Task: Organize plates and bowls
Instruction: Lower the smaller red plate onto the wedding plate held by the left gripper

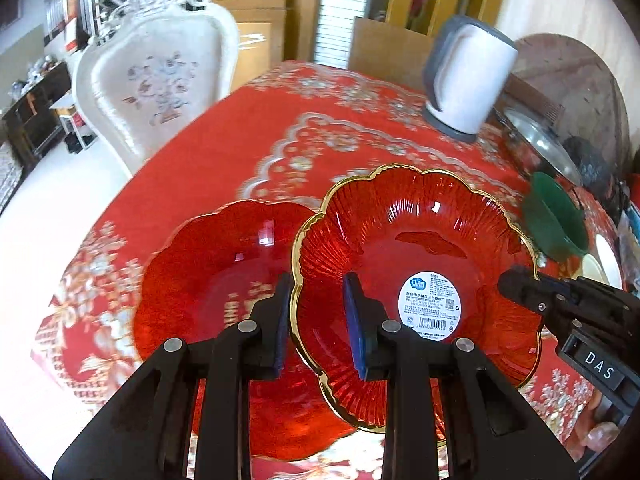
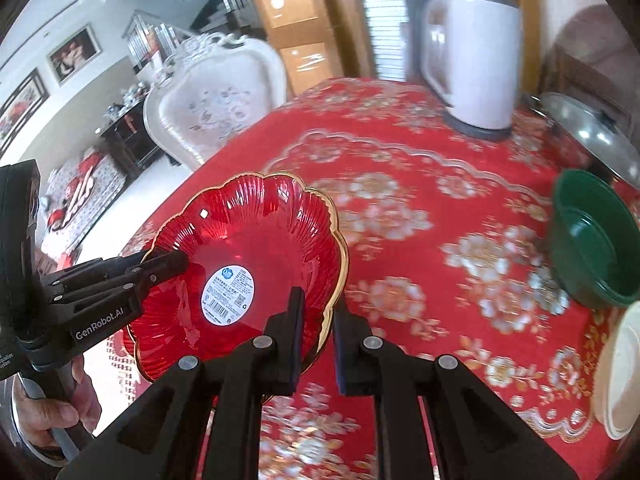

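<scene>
Underneath everything, a round table draped in a red cloth point(image 1: 224, 148) with silver-and-gold flower embroidery. At its far edge, a cream high-backed chair point(image 1: 160, 76) with floral upholstery; on the cloth beyond the dishes, a white electric kettle with a grey handle and base point(image 1: 468, 76), near a steel pot lid point(image 1: 540, 140) and a dark green plastic bowl point(image 2: 588, 240). Nearer, raised over the cloth and tilted, a red ribbed glass bowl with a scalloped gold rim and a white label on its base point(image 1: 420, 256). Clamped on its rim from opposite sides: the left gripper point(image 1: 316, 320), rim edge running between the two blue-padded fingers, one pad inside the bowl and one outside; and the right gripper point(image 2: 318, 332), closed tight on the near rim, likewise one finger in and one out. Beside and partly beneath the held bowl, resting on the cloth, a second red glass plate with a thin gold edge point(image 1: 224, 280).
</scene>
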Motion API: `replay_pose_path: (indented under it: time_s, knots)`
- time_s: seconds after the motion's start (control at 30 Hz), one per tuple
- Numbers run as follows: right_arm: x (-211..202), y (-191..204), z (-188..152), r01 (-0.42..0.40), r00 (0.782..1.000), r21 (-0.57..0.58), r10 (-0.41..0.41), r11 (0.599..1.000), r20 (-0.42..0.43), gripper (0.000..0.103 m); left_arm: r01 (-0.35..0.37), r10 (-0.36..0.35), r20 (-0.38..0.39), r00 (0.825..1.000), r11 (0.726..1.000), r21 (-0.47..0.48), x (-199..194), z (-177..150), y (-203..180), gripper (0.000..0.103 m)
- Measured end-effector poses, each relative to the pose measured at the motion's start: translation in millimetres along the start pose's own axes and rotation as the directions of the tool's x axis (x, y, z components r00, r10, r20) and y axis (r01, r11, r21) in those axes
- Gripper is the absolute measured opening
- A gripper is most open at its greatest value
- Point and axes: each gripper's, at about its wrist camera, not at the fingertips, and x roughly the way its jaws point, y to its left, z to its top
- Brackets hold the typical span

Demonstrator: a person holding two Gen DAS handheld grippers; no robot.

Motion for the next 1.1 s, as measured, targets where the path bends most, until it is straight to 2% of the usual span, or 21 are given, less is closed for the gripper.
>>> replay_pose_path:
  time_s: [0.43, 0.9, 1.1]
  knots:
    - [46.1, 61.5, 2.7, -0.034, 0.997, -0.089, 0.027, 0.995, -0.077, 0.012, -0.046, 0.043, -0.035, 0.998, 0.995, -0.086, 7.8, -24.6, 64.1, 0.025]
    - [81.3, 85.1, -0.2, 0.007, 0.988, -0.156, -0.03, 0.988, -0.15, 0.017, -0.099, 0.092, -0.073, 0.993, 0.991, -0.094, 31.2, -37.5, 81.4, 0.025]
    - [94.0, 89.0, -2.3, 0.019, 0.985, -0.172, -0.048, 0.985, -0.167, 0.019, -0.149, 0.145, -0.061, 0.988, 0.985, -0.083, 36.4, -39.6, 81.6, 0.025]
